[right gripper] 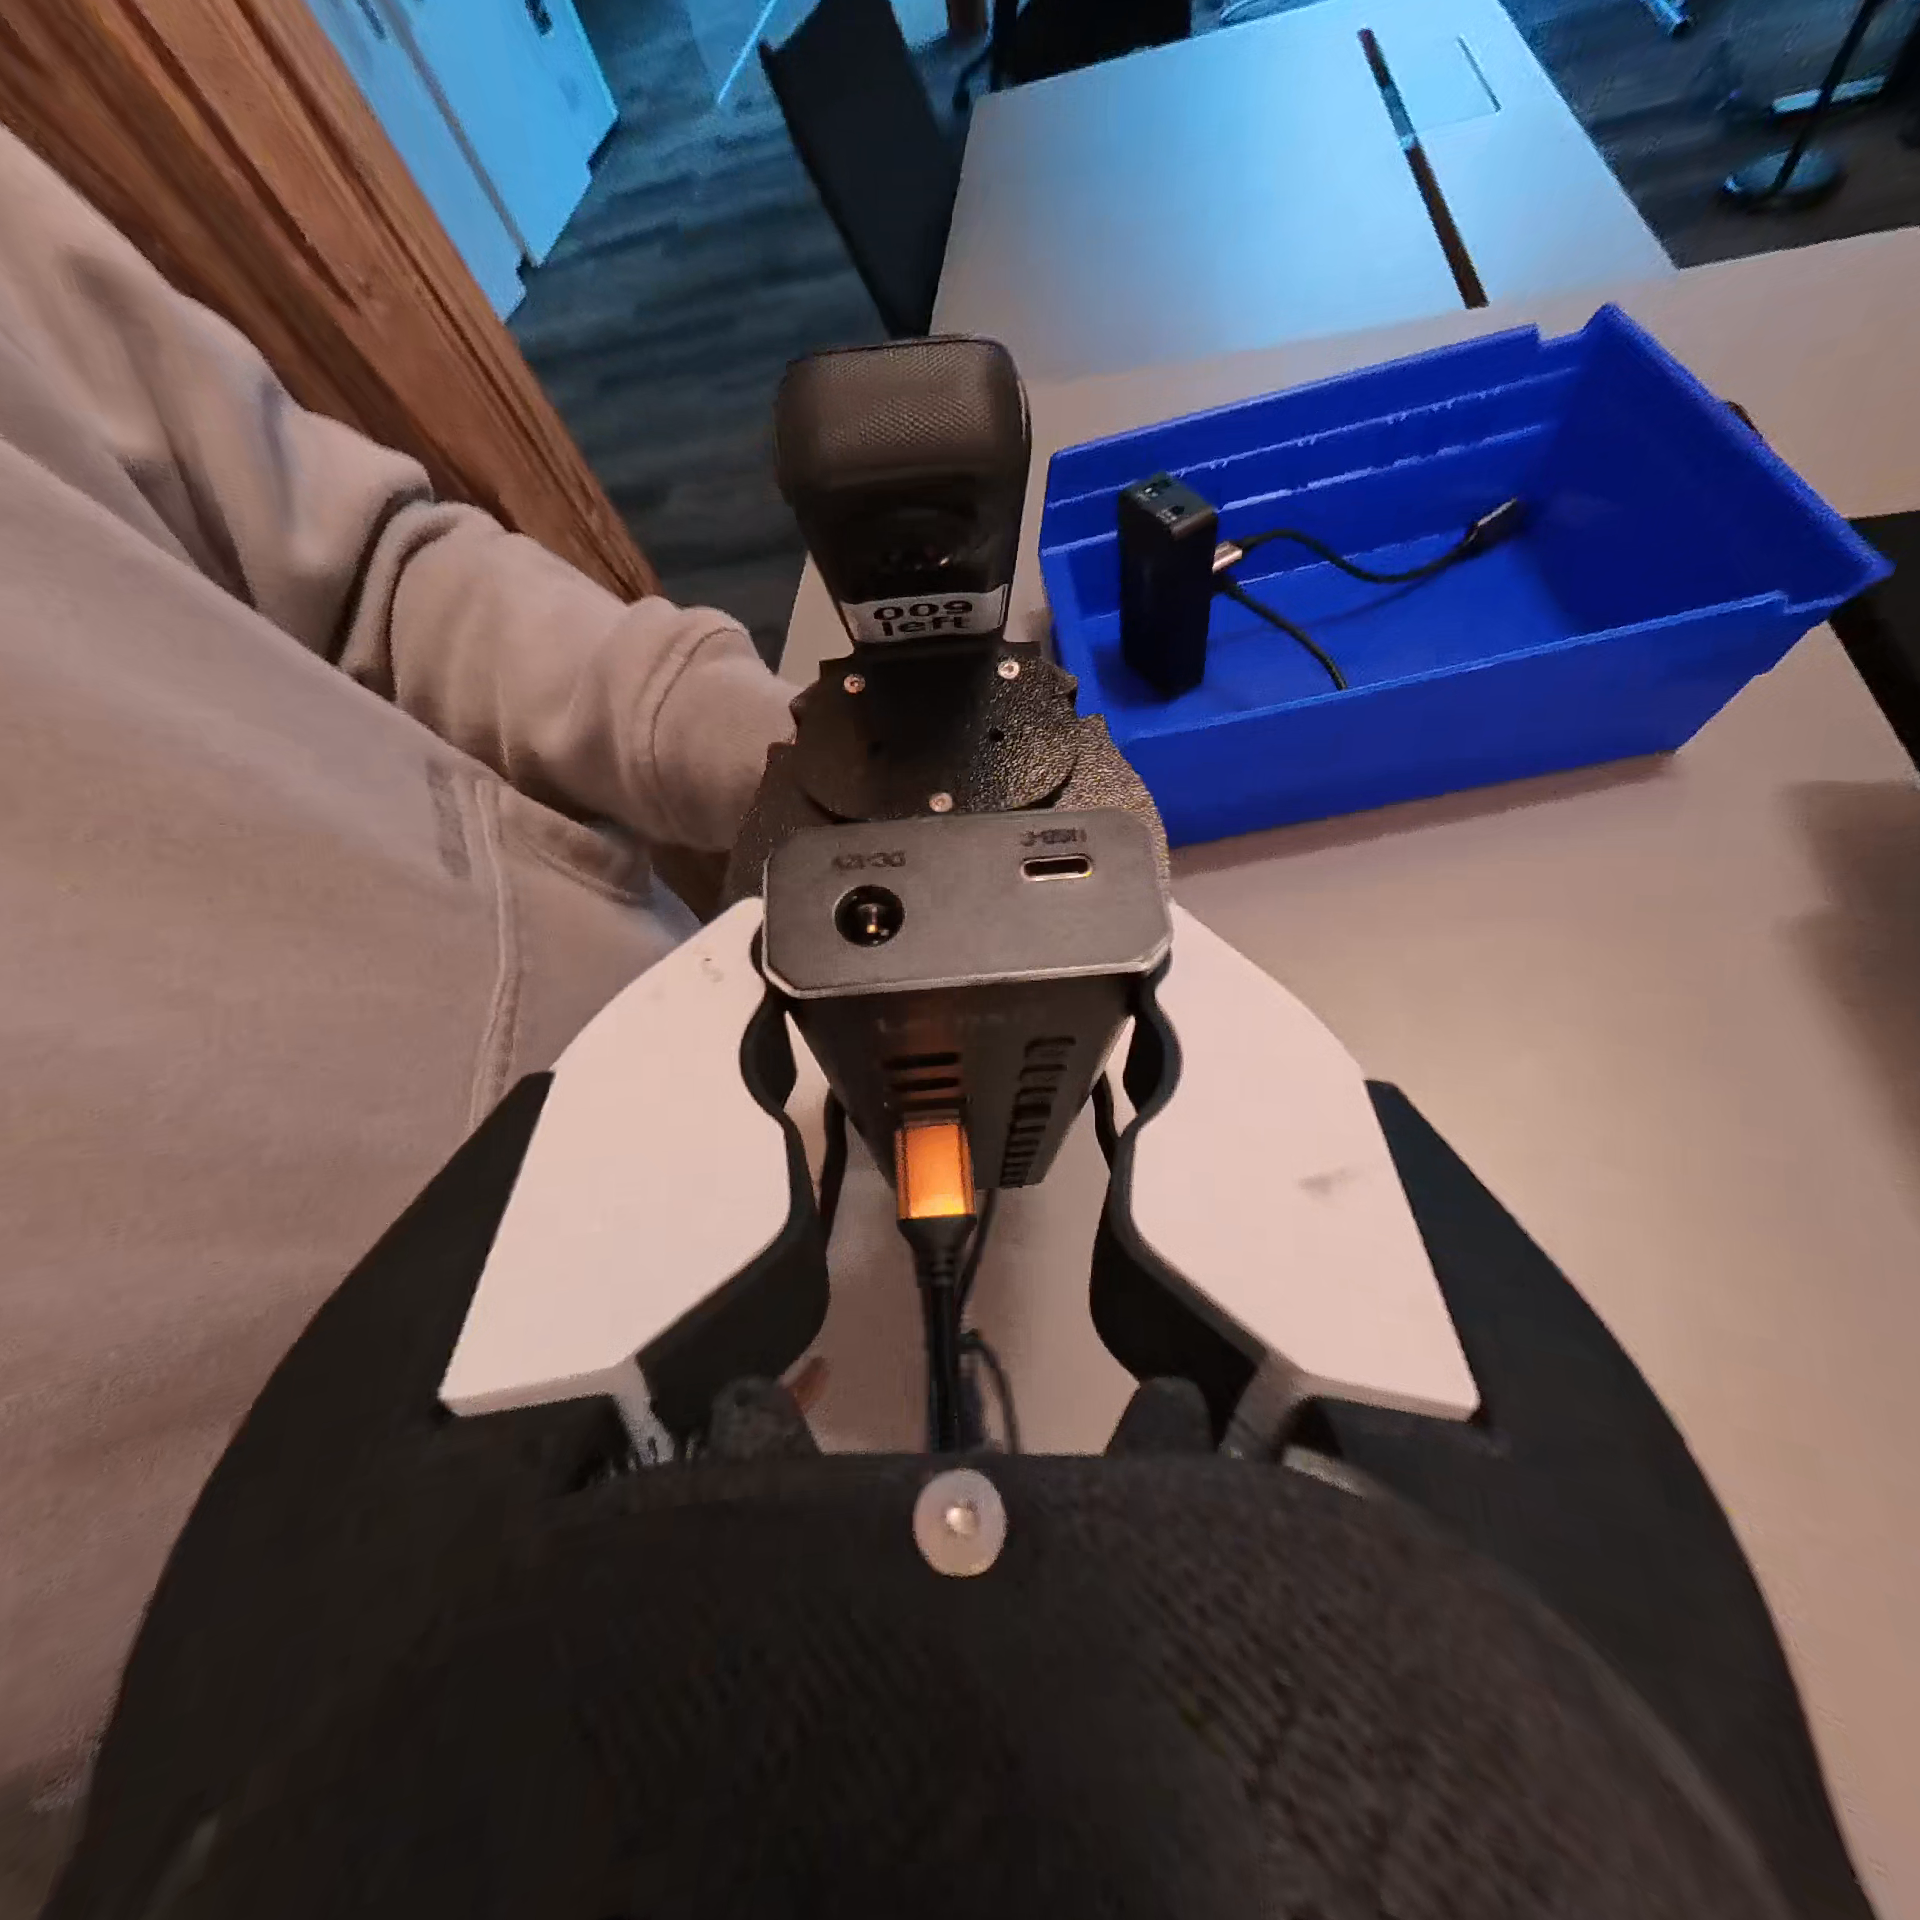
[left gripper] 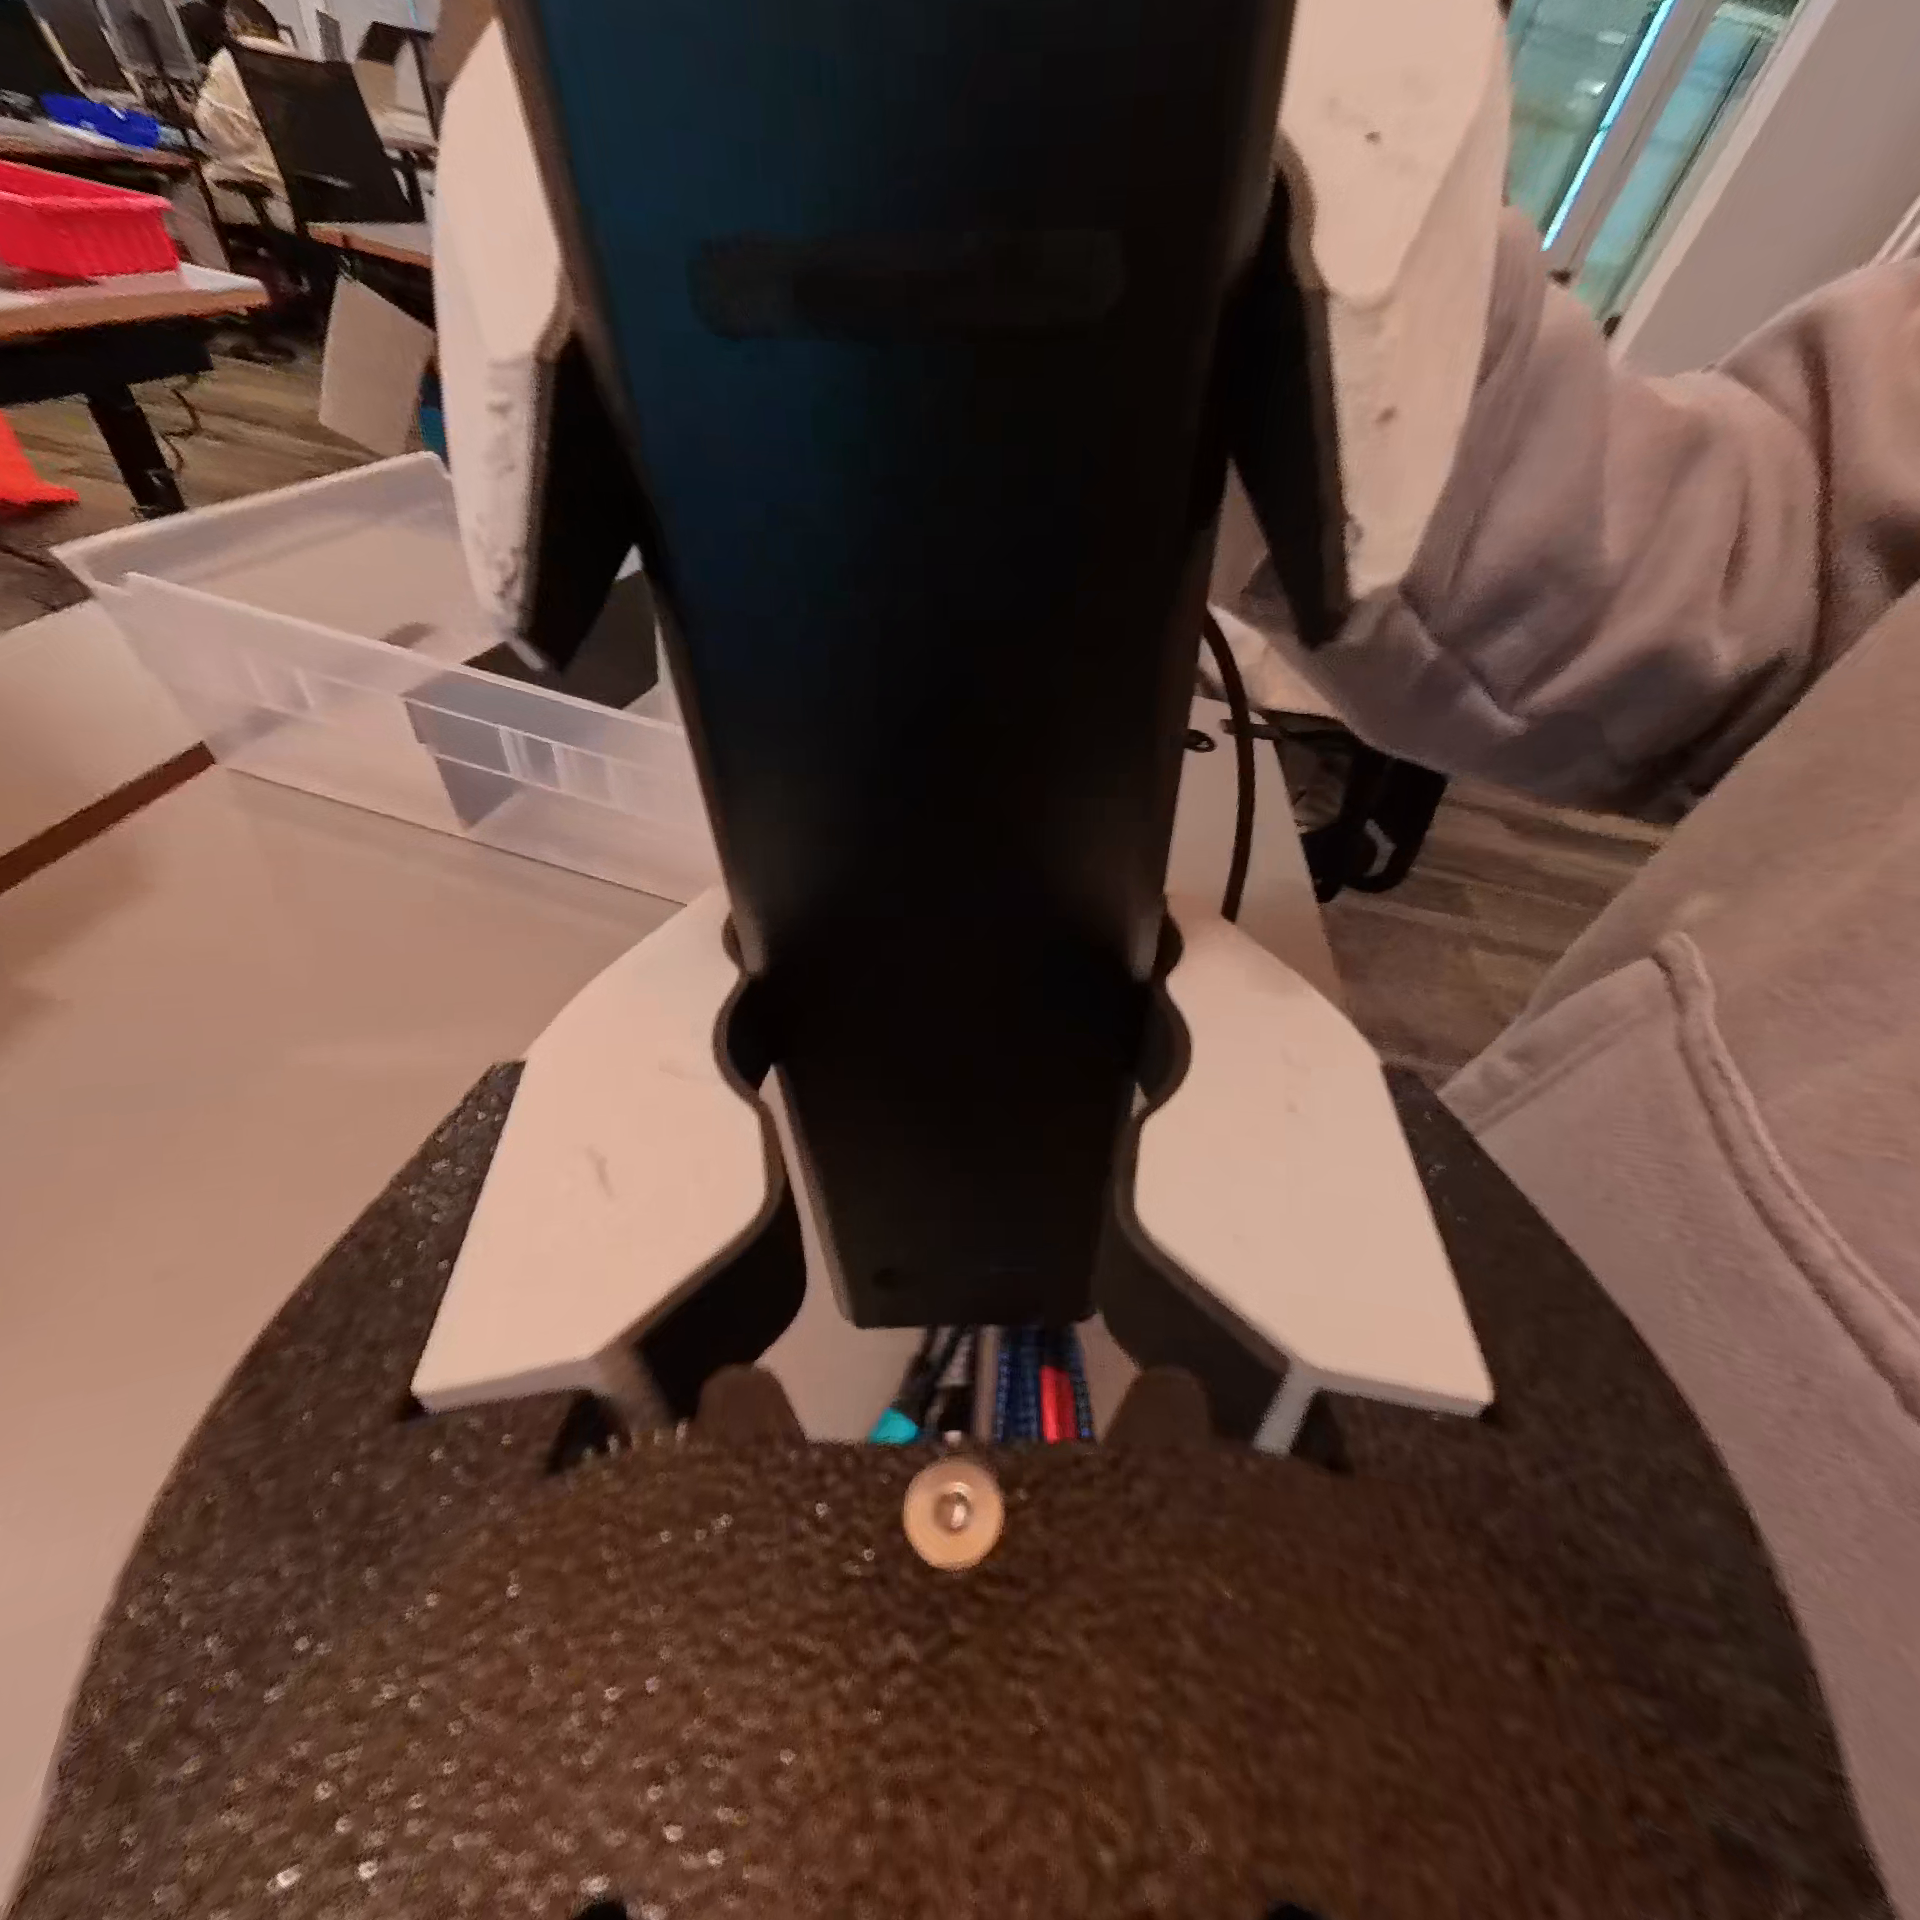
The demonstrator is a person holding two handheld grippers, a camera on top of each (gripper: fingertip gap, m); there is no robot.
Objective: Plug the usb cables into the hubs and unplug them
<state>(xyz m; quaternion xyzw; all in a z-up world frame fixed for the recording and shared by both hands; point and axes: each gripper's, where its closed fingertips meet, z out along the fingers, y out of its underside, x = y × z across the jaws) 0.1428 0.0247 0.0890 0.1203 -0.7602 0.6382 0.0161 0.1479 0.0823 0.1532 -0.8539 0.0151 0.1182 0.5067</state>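
Through my left wrist view, my left gripper (left gripper: 951, 997) pinches a long black hub (left gripper: 914, 623) between its white fingers (left gripper: 592, 1195); the jaws are pressed against its smooth, flat sides. The hub fills the middle of this view, its broad face showing one long recessed slot. Under its near end I see a bundle of cables (left gripper: 1023, 1387), some braided blue, one with red, one with a teal tip. Only this view shows the clear plastic bin (left gripper: 416, 675) on the bench (left gripper: 208, 1039) toward its far left edge, the red bin (left gripper: 78, 234) on a desk behind, and the grey fleece sleeve (left gripper: 1558, 571) at the right.

Through my right wrist view, my right gripper (right gripper: 961, 1049) clamps the same hub (right gripper: 961, 914) from its other end, jaws closed on its sides. Here I see what the left view hides: the matte end plate with a round socket and a small oval port, vent slots along the body, and an orange-glowing plug (right gripper: 933, 1169) seated in a port, its black cable (right gripper: 945, 1340) running back toward me. Beyond the hub stands the left gripper's (right gripper: 935, 748) pebbled black body with its camera. At the bench's far right corner sits a blue plastic bin (right gripper: 1455, 707) holding a small black hub (right gripper: 1164, 582) leaning on end, with a thin black cable (right gripper: 1351, 561).
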